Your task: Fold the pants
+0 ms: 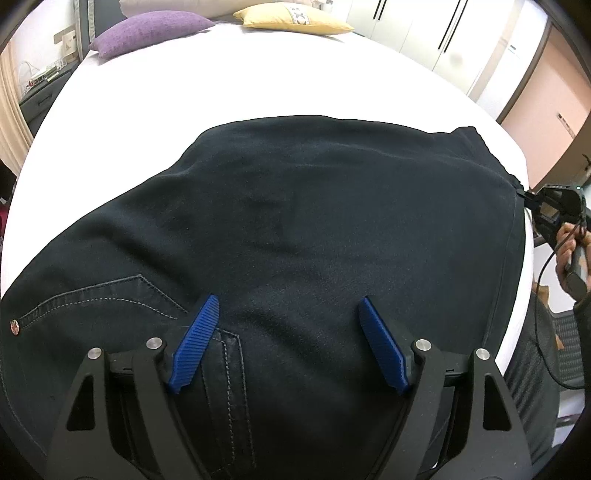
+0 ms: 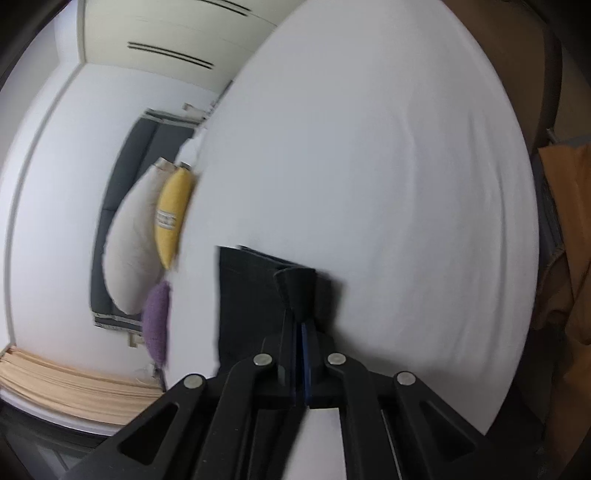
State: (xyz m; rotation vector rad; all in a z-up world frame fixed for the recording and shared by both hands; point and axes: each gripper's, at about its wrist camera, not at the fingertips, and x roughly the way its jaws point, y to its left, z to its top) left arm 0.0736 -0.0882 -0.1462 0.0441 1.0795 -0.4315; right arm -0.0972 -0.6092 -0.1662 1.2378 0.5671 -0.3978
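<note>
Dark navy pants (image 1: 295, 229) lie spread on the white bed (image 1: 236, 74), with a stitched pocket and rivet at the near left. My left gripper (image 1: 290, 310) is open, its blue pads (image 1: 195, 347) hovering just over the waist area, holding nothing. My right gripper (image 2: 301, 321) is shut on a fold of the pants' edge (image 2: 251, 295), with the view rolled sideways. It also shows in the left wrist view (image 1: 557, 210) at the pants' far right edge, held by a hand.
A purple pillow (image 1: 147, 31), a yellow pillow (image 1: 291, 18) and a beige pillow (image 2: 129, 240) lie at the head of the bed. White wardrobe doors (image 1: 424, 29) stand behind. A mesh chair (image 1: 539, 369) is at the right bedside.
</note>
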